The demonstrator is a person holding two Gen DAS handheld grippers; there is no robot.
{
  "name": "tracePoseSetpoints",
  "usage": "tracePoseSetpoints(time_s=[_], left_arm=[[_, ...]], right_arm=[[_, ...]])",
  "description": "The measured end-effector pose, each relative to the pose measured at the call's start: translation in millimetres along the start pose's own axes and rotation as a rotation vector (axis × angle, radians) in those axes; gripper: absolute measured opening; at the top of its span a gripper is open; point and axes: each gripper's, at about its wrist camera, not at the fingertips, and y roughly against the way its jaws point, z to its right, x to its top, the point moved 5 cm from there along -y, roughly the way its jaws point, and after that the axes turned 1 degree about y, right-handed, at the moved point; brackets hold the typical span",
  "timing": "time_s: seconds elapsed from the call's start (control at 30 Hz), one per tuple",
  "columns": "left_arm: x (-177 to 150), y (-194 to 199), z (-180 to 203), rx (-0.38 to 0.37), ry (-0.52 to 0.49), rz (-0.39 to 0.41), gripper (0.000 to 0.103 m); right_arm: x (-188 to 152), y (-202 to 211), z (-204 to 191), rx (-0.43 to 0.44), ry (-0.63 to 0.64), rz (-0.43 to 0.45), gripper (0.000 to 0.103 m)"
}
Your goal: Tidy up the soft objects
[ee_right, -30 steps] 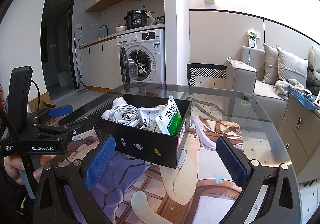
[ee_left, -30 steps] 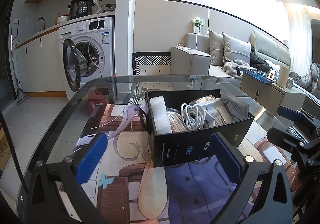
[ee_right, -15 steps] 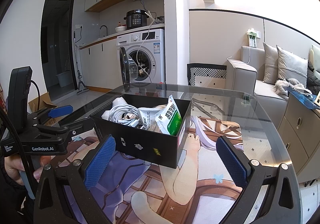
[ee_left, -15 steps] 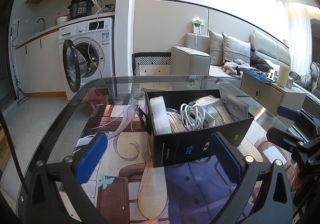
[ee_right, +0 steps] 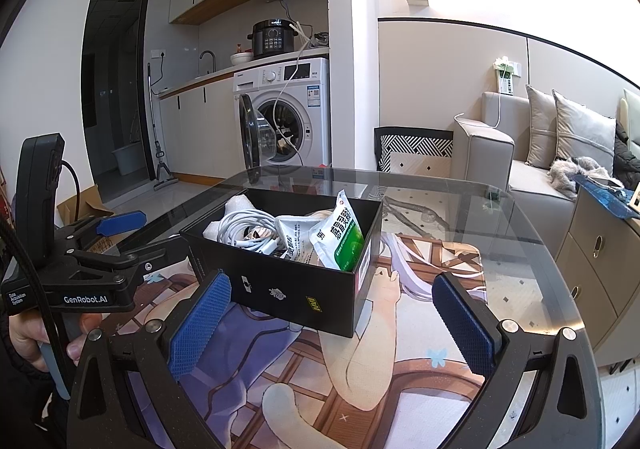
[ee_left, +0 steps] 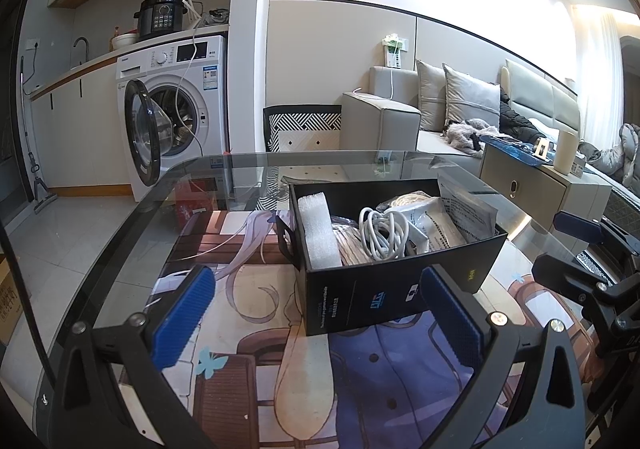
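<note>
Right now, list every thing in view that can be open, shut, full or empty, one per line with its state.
Black box: open, no lid, filled with packets and cable.
White cable: coiled, lying in the box.
Green packet: standing upright in the box.
Washing machine: door swung open.
Left gripper: open, holding nothing.
Right gripper: open, holding nothing.

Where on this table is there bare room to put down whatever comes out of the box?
Open mat lies between the black box and the right tongs, and bare glass on the box's sofa side. The box interior is crowded: coiled cable, foam, packets. Left tongs sit open beside it.
</note>
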Motion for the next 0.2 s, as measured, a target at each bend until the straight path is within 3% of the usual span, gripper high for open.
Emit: tracePoseSetpoints(time_s=[0.2], left_arm=[[-0.2, 3.2, 1.1, 0.003, -0.004, 0.005, 0.103]], right_arm=[[0.0, 0.3, 0.1, 0.000, 0.000, 0.000, 0.103]])
